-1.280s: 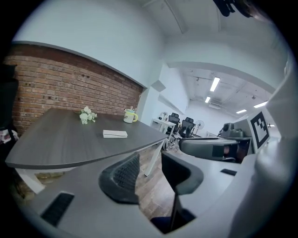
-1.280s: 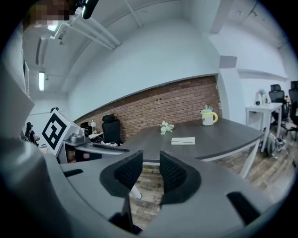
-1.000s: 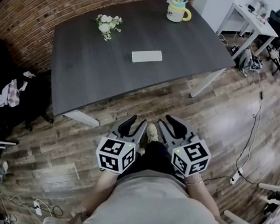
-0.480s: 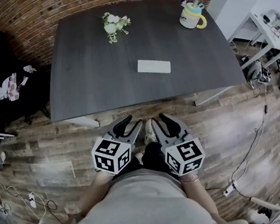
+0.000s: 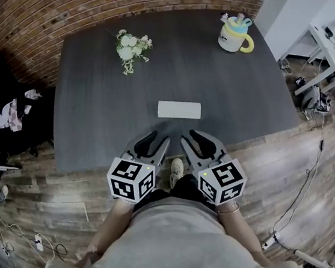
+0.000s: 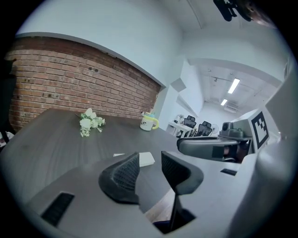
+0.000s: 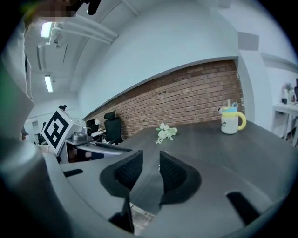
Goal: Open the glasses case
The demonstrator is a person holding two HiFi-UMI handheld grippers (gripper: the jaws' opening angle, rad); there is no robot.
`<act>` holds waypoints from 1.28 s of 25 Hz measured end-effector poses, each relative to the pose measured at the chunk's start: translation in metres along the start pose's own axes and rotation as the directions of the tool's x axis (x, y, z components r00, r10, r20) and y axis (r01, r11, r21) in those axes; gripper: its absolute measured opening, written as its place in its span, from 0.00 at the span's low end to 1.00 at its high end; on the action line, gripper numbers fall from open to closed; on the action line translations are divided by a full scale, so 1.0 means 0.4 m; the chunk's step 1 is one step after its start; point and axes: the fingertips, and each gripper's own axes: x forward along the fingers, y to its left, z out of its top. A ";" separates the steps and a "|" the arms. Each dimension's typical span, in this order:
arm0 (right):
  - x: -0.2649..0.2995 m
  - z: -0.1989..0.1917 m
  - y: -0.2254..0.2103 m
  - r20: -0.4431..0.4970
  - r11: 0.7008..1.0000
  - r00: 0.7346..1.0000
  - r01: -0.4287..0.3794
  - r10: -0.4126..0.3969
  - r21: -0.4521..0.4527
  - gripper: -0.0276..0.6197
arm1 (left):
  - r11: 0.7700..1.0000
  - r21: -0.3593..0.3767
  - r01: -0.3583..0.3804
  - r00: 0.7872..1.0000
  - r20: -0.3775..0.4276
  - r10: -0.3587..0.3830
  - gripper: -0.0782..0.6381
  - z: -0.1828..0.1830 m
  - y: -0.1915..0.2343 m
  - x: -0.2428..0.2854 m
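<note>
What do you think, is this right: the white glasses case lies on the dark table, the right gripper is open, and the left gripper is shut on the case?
Only the last part is wrong. The left gripper is open and empty, as the left gripper view shows; the glasses case lies on the table beyond its jaws.

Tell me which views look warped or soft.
Head view: fisheye bows the table edges; glasses case crisp, evenly lit. Left gripper view: dark corners, case partly behind a soft near jaw. Right gripper view: dark corners, near jaws soft.
</note>
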 end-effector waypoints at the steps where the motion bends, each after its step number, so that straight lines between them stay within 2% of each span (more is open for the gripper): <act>1: 0.011 0.011 -0.021 0.002 1.000 1.000 -0.004 0.004 -0.001 0.21 | 1.000 0.000 -0.007 1.000 0.001 0.007 0.34 0.011 0.007 0.020; 9: 0.078 0.068 -0.154 0.012 0.999 0.999 -0.047 0.047 0.008 0.18 | 0.998 -0.013 -0.058 0.998 0.022 0.058 0.34 0.076 0.047 0.144; 16: 0.098 0.059 -0.196 -0.007 0.996 0.997 -0.073 0.073 0.046 0.18 | 0.996 -0.040 -0.084 0.996 -0.018 0.083 0.33 0.063 0.068 0.183; 22: 0.109 0.046 -0.221 -0.030 0.996 0.998 -0.060 0.062 0.060 0.18 | 0.995 -0.043 -0.090 0.995 -0.036 0.089 0.33 0.058 0.083 0.201; 28: 0.111 0.019 -0.239 -0.057 0.995 0.998 -0.014 0.020 0.101 0.19 | 0.994 -0.049 -0.094 0.990 -0.110 0.088 0.33 0.024 0.124 0.210; 32: 0.107 -0.008 -0.234 -0.074 0.993 0.997 0.015 -0.007 0.118 0.19 | 0.996 -0.028 -0.080 0.985 -0.155 0.075 0.33 0.010 0.145 0.208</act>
